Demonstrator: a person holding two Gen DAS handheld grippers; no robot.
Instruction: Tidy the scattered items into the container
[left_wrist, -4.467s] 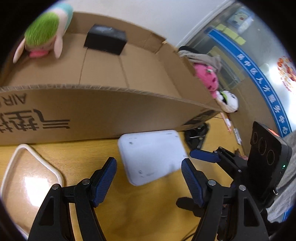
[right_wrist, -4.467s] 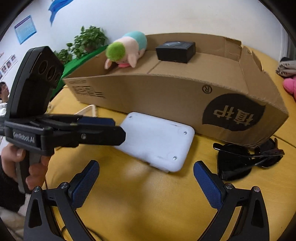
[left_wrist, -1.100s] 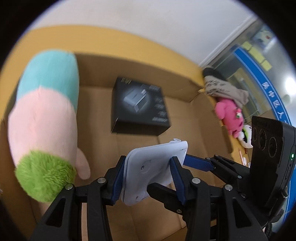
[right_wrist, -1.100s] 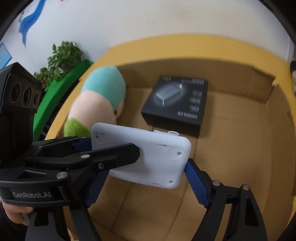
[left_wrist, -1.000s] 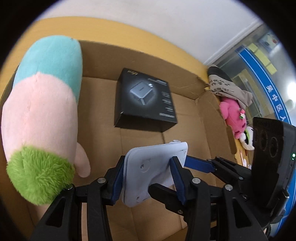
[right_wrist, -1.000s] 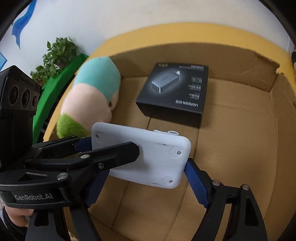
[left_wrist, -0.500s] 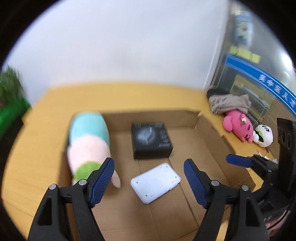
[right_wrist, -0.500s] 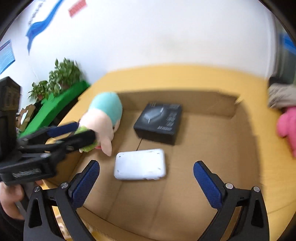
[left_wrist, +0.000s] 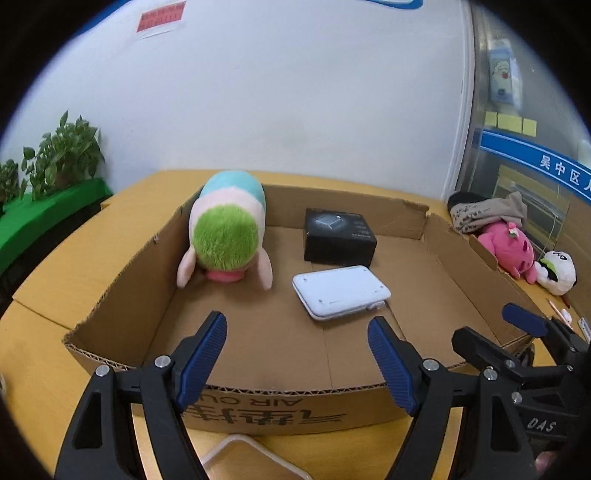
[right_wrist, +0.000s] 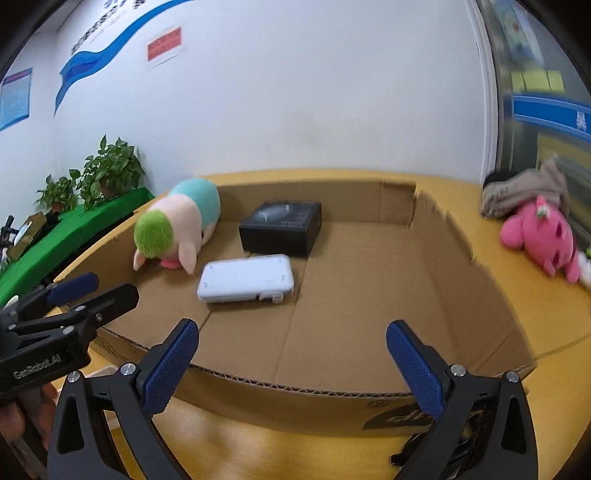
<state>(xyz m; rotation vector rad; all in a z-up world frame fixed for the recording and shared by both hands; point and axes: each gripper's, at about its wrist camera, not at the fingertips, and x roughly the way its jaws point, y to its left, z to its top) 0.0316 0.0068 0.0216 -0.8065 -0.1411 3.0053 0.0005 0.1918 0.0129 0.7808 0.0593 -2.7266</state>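
Observation:
A white flat device lies on the floor of the open cardboard box, in front of a black carton and right of a pink, teal and green plush. My left gripper hangs open over the box's near wall, nothing between its blue pads. In the right wrist view the white device rests free, and my right gripper stands wide open and empty above the near wall of the box. The left gripper shows at that view's left edge.
A pink plush, a small panda toy and a grey cloth bundle lie on the yellow table right of the box. A white tray rim sits in front of the box. Potted plants stand at the left.
Both grippers held the white device over the box a second ago. They opened, the device dropped onto the box floor, and both grippers pulled back behind the near wall.

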